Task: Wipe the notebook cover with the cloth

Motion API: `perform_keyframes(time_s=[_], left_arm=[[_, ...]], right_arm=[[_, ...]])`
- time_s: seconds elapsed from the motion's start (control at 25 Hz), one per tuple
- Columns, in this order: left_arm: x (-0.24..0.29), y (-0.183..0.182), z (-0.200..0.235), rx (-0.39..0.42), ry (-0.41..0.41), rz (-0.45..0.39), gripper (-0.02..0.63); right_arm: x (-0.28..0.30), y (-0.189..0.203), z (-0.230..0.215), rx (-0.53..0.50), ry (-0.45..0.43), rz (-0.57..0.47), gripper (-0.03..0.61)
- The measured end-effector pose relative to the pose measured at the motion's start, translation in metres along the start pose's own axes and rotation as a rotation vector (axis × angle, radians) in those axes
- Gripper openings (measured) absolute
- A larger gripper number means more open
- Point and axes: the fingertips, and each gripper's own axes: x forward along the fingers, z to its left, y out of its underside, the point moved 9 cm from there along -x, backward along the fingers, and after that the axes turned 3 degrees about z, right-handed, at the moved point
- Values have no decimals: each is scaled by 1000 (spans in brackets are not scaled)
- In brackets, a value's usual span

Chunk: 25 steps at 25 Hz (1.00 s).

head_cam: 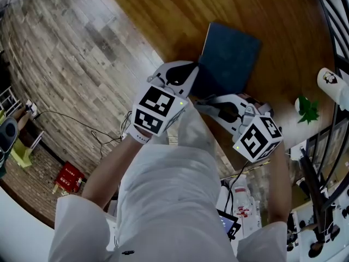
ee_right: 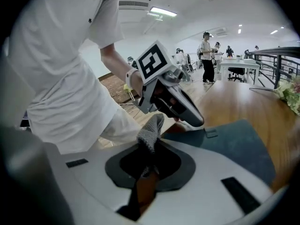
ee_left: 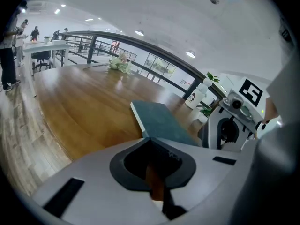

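A dark teal notebook [head_cam: 230,56] lies closed on the wooden table [head_cam: 174,15]. My left gripper [head_cam: 190,74] hovers at the notebook's near left corner, its jaws shut with nothing between them. In the left gripper view the notebook [ee_left: 161,121] stretches ahead of the left gripper [ee_left: 152,165]. My right gripper [head_cam: 204,107] sits just in front of the notebook's near edge and points left. The right gripper view shows the right gripper [ee_right: 147,165] shut on a grey knitted cloth [ee_right: 151,130], which sticks up out of the jaws. The notebook [ee_right: 234,144] lies right behind the cloth.
A small green plant [head_cam: 307,109] and a white bottle [head_cam: 332,83] stand on the table to the right, by a dark railing [head_cam: 332,15]. White flowers [ee_left: 119,64] lie at the table's far end. My white-clad body fills the lower head view. Cables and a red box [head_cam: 68,178] lie on the floor.
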Motion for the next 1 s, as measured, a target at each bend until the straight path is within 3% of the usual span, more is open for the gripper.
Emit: perform_keyframes(time_s=[0.24,0.64,0.84,1.0], left_arm=[[-5,-2,11,-9,-9,6,18],[-8,-7,25,-15,-9,-4,18],[-5,-11,26,-21,2,5,18],[-3,-15,28,-26,2,7,18]], right_arm=[[-29,-11,-41,-61,185,-26,37],[-47,-21,-118,-74,468,-104,37],[-41,-19,-149,-78,536,-47,37],[-34,-12,-165,-108,542,21,37]])
